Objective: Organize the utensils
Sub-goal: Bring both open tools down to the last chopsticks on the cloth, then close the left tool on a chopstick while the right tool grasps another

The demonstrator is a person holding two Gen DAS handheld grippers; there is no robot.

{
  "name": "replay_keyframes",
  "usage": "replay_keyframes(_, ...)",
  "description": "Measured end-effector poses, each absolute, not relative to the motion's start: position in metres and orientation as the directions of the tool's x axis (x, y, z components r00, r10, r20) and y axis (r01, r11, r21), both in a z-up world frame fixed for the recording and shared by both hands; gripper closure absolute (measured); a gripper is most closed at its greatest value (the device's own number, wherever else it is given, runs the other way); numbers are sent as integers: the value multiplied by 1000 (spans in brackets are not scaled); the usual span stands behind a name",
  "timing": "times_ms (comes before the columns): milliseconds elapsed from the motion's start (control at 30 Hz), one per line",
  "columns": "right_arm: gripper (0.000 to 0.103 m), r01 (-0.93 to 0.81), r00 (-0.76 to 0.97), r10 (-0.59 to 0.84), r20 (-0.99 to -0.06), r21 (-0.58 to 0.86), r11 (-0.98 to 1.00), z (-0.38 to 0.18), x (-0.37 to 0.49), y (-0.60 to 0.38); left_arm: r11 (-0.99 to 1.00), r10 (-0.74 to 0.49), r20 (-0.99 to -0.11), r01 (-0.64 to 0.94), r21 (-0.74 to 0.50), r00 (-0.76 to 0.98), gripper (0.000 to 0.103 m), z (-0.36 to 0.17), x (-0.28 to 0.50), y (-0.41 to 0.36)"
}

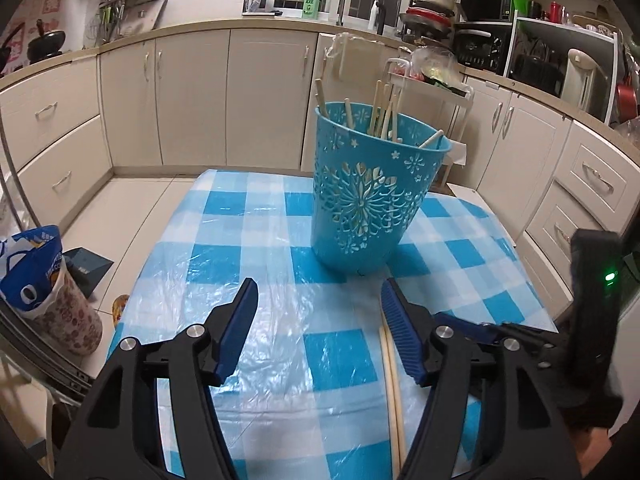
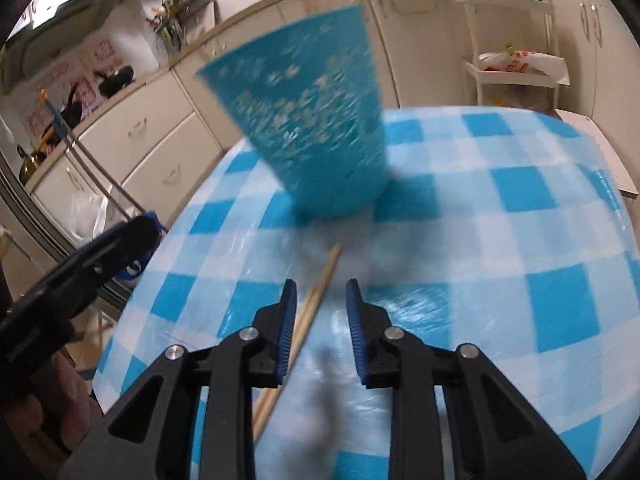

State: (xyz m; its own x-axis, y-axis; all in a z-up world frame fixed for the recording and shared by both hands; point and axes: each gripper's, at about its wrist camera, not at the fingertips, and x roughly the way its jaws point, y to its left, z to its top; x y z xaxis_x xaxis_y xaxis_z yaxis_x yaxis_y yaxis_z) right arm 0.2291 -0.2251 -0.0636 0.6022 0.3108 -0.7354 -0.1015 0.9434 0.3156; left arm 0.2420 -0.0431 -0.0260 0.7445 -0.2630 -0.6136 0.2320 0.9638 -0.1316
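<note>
A blue perforated basket (image 1: 368, 196) stands upright on the blue-checked table (image 1: 248, 240) and holds several wooden chopsticks (image 1: 384, 114). A pair of wooden chopsticks (image 1: 394, 400) lies flat on the table in front of it. My left gripper (image 1: 318, 294) is open and empty, just left of that pair, its right finger beside them. In the right wrist view, blurred by motion, my right gripper (image 2: 321, 294) is open above the table, with the loose chopsticks (image 2: 316, 300) running under its left finger. The basket (image 2: 312, 128) stands behind.
Cream kitchen cabinets (image 1: 192, 96) wrap around the table. A white trolley (image 2: 516, 52) stands behind the table at the right. A printed bag in a bin (image 1: 44, 292) sits on the floor at the left. The right gripper's body (image 1: 592, 320) shows at the left view's right edge.
</note>
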Motion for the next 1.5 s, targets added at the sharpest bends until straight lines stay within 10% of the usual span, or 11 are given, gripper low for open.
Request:
replay_keyframes(833, 88, -228, 470, 233, -852, 138, 964, -78, 215, -255, 902, -287, -796, 431, -36, 533, 39, -75, 241, -111)
replay_keyframes(1500, 88, -182, 476, 240, -846, 172, 968, -78, 213, -265, 899, -268, -836, 436, -38, 479, 98, -101, 254, -133)
